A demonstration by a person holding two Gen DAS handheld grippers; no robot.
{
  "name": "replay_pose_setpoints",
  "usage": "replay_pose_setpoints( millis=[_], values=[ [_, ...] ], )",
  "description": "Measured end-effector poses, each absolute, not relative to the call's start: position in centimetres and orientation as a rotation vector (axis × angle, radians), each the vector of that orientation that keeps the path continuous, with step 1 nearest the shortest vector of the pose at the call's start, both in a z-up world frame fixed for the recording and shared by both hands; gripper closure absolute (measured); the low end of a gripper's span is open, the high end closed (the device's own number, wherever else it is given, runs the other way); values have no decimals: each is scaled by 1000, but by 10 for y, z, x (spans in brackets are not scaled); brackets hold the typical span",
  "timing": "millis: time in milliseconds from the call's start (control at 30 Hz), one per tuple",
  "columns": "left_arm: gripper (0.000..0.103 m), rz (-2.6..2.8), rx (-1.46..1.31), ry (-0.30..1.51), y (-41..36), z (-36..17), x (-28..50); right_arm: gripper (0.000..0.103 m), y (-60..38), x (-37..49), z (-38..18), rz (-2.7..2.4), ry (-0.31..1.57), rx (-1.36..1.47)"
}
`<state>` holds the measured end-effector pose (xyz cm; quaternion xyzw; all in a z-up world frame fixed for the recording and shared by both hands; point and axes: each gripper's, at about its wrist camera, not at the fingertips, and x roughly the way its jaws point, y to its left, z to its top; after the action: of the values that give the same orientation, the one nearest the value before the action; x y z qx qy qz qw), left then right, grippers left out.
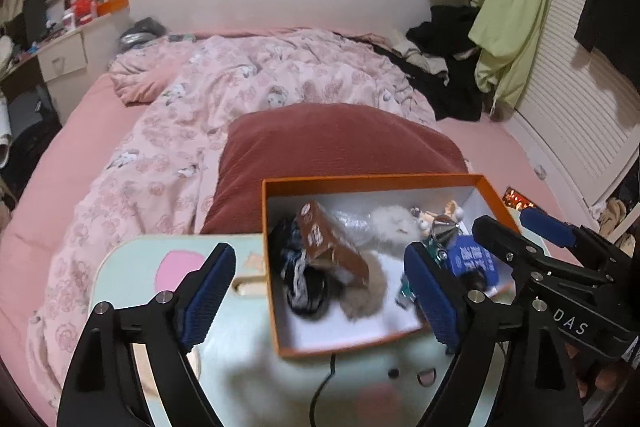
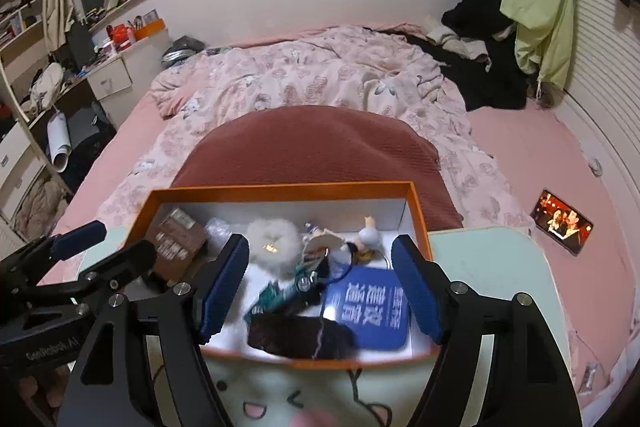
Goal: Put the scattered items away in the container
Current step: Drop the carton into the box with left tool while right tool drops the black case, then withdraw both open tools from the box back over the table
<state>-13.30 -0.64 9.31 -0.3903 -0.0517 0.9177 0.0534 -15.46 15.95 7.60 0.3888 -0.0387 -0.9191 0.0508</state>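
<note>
An orange box (image 1: 270,247) (image 2: 280,188) with a white inside stands on a pale green lap table (image 1: 132,259) (image 2: 480,259). Inside lie a brown carton (image 1: 332,247) (image 2: 176,243), a white fluffy ball (image 1: 394,227) (image 2: 272,247), a blue pouch (image 1: 474,259) (image 2: 370,311), a dark knitted item (image 1: 304,287) (image 2: 296,337) and small trinkets. My left gripper (image 1: 320,295) is open and empty above the box's near left part. My right gripper (image 2: 320,291) is open and empty over the box's near right part; it also shows in the left wrist view (image 1: 516,227).
The table rests on a bed with a dark red pillow (image 1: 332,143) (image 2: 312,147) and a pink floral duvet (image 1: 240,83) behind the box. A lit phone (image 2: 562,221) lies on the pink sheet to the right. A black cable (image 1: 324,383) runs off the table's near edge.
</note>
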Motion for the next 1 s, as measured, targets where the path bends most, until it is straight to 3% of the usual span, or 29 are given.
replay_pose_setpoints(
  millis=[400,700,833,1000],
  values=[
    [12,2814,-1180,-147,-5,73,-53,29,163,-88,74,-2807,-122,1141],
    [11,2751,-1385,-99,8,15,-40,29,177,-52,24,-2785,-76,1290],
    [0,2756,-1437,51,23,2,-44,29,178,-51,1,-2766,-59,1366],
    [0,2743,-1413,50,24,1,-40,10,170,-54,-9,-2725,37,1416]
  ],
)
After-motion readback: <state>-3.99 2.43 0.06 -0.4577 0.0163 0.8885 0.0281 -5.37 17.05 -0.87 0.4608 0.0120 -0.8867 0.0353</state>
